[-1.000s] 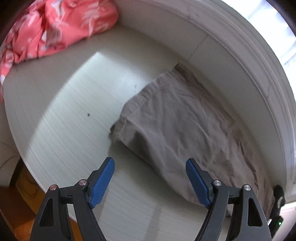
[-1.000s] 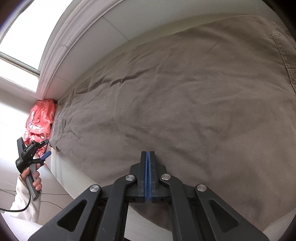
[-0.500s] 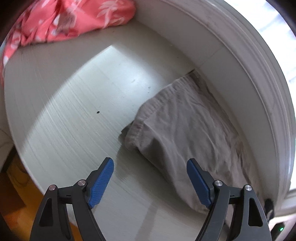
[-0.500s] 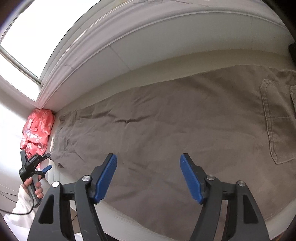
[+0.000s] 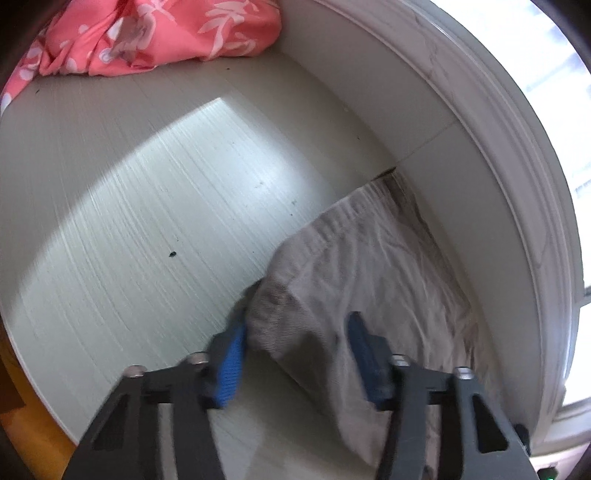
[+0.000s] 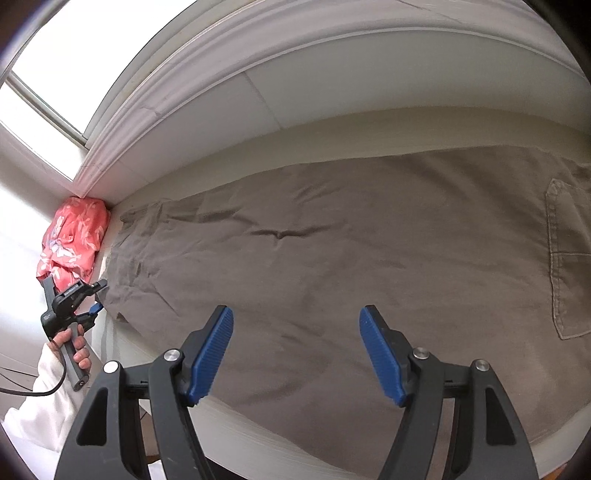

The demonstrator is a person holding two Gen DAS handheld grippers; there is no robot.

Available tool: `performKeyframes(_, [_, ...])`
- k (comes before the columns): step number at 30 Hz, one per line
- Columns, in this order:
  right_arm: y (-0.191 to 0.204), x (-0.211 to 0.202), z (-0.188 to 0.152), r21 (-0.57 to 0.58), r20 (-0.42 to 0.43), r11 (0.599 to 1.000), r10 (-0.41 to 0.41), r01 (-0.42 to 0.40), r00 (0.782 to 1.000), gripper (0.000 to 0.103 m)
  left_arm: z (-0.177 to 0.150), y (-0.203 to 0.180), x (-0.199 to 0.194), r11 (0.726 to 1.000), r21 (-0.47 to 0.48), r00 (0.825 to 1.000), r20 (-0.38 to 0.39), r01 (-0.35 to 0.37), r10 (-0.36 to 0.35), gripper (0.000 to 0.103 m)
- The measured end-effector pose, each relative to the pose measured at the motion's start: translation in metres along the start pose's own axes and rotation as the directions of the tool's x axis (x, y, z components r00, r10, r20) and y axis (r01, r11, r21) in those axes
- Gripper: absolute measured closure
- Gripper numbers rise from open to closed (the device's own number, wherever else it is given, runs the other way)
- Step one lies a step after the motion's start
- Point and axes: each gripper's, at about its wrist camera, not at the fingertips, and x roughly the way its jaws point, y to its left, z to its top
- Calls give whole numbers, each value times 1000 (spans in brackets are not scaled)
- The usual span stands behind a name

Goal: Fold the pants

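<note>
leg hem being taken, fold not yet made
the crumpled grey-brown cotton pants (image 6: 332, 236) are laid full length; left gripper (image 5: 295, 332) is closing around the hem, right gripper (image 6: 295, 332) is held open, empty.

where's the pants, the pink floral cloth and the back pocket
pants (image 6: 332, 258): right wrist view, on the flat leg fabric
pink floral cloth (image 5: 155, 33): left wrist view, on the middle of the bundle
back pocket (image 6: 569, 258): right wrist view, on the pocket patch

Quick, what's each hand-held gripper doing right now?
Left hand-held gripper: closing around the hem of the pants.
Right hand-held gripper: open, empty, above the pants.
</note>
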Motion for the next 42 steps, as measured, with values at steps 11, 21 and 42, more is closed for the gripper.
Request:
performKeyframes(11, [4,3,20,73,1,992,107,-107,994,35,-9,-11,-34,987,-51,985,81,156,-151,87])
performKeyframes(21, [46,54,74,244,-114,875,455,-419,883,29,-51,-107,-117,922,252,939,108,293,-328,87])
performKeyframes(42, [323,130,153,-384,-464,875,92,-294,881,29,-105,-176,-123,802,517,943,-36,300,-330,87])
